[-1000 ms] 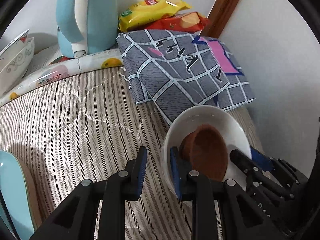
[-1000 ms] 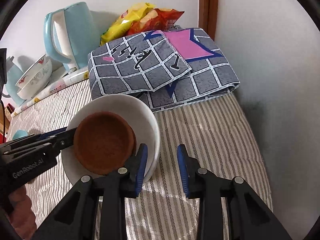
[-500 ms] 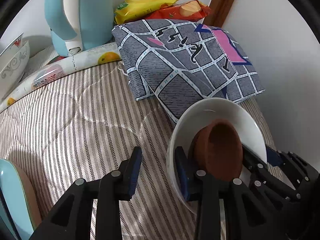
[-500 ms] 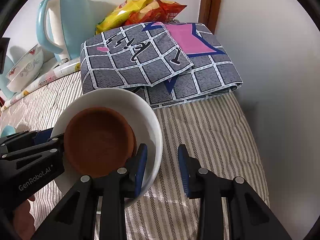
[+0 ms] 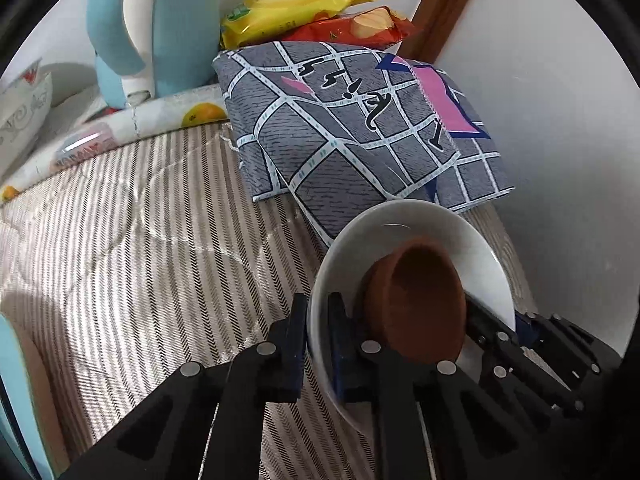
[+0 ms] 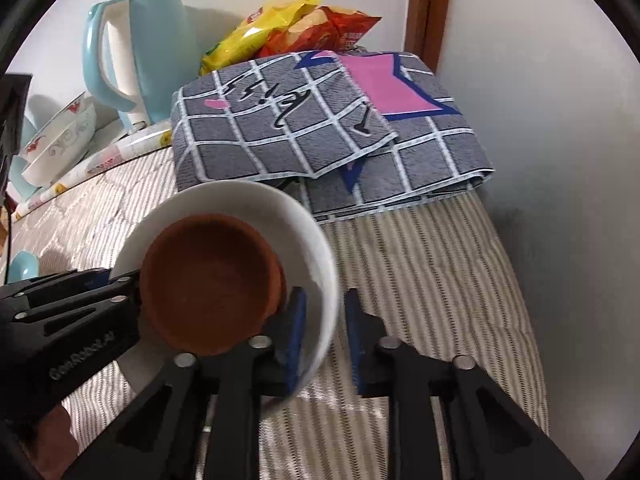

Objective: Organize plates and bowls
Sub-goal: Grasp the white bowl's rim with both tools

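Note:
A white bowl (image 5: 420, 224) with a small brown bowl (image 5: 424, 292) nested inside sits tilted over the striped quilted surface (image 5: 140, 260). My left gripper (image 5: 318, 320) is shut on the white bowl's near-left rim, one pad inside and one outside. In the right wrist view, the white bowl (image 6: 240, 200) and brown bowl (image 6: 208, 280) fill the lower left. My right gripper (image 6: 324, 320) straddles the opposite rim; its jaws are closing, with the pads against the bowl's wall. Each gripper shows in the other's view, the right gripper (image 5: 492, 320) behind the bowl and the left gripper (image 6: 120, 292) beside the brown bowl.
A folded grey checked cloth (image 5: 352, 128) lies just behind the bowls, with snack bags (image 5: 292, 4) beyond it. A light blue kettle (image 6: 136, 48) and stacked patterned bowls (image 6: 60, 140) stand at the back left. A white wall (image 6: 560, 160) closes the right side. A pale blue plate (image 5: 16, 400) stands at the left edge.
Both grippers' jaws have narrowed onto the white bowl's rim. The bowl now looks more tilted and slightly raised, with the brown bowl still inside.

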Motion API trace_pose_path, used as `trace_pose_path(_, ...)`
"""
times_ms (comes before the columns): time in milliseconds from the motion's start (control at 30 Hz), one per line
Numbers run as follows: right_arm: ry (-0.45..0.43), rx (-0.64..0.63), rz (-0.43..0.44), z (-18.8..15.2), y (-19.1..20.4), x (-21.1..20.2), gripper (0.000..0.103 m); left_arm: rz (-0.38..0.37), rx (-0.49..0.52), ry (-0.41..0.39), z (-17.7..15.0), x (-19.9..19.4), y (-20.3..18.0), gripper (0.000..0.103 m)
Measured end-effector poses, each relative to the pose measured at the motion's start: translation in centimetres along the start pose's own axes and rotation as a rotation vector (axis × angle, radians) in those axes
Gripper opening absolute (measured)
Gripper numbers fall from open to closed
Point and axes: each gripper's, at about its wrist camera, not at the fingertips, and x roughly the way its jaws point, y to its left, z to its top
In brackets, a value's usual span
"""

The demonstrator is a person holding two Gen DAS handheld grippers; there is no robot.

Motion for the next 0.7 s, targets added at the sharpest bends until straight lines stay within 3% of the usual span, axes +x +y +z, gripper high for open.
trace_pose_path(700,-0.026,0.072,0.031,-3.4,0.1,-3.3,0.012,-0.01,-0.038,-0.012,-3.9,-3.6,0.3,0.009)
